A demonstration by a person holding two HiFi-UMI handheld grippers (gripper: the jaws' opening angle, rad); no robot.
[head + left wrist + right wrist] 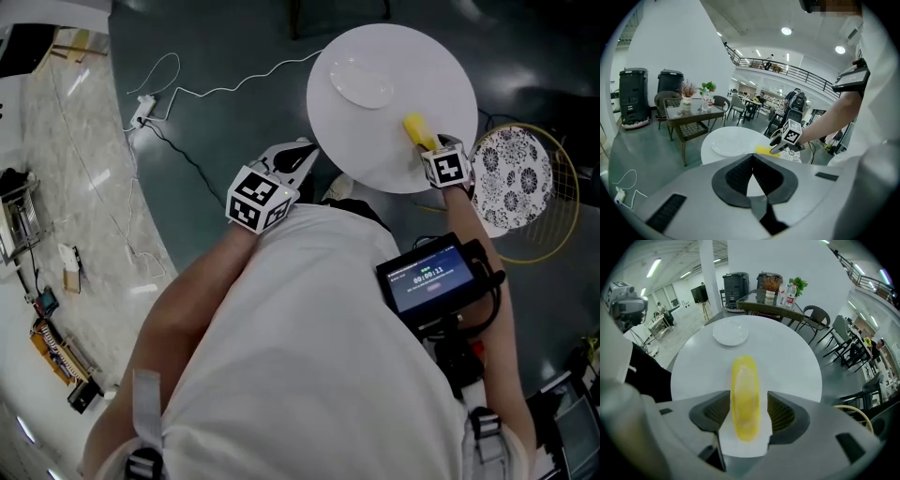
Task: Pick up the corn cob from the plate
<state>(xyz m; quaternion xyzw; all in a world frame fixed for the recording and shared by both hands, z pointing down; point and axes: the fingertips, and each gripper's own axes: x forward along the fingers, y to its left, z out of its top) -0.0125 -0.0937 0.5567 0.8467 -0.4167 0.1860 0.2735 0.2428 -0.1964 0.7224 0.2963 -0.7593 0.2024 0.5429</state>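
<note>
The yellow corn cob (415, 127) lies on the round white table (375, 141) near its right edge, off the empty white plate (361, 84) at the far side. My right gripper (427, 142) reaches onto the table with the corn cob (745, 397) lengthwise between its jaws. Both pads stand beside the cob with thin strips of table showing, so the right gripper (748, 392) is open. My left gripper (298, 157) hovers off the table's left edge, shut and empty. From the left gripper (752, 157), the corn cob (763, 150) shows at the right gripper's tip.
A racket frame with a patterned round disc (511, 178) sits right of the table. A white cable (216, 94) runs across the dark floor. A marble counter (66, 187) is at the left. A glass table and chairs (787, 305) stand beyond the white table.
</note>
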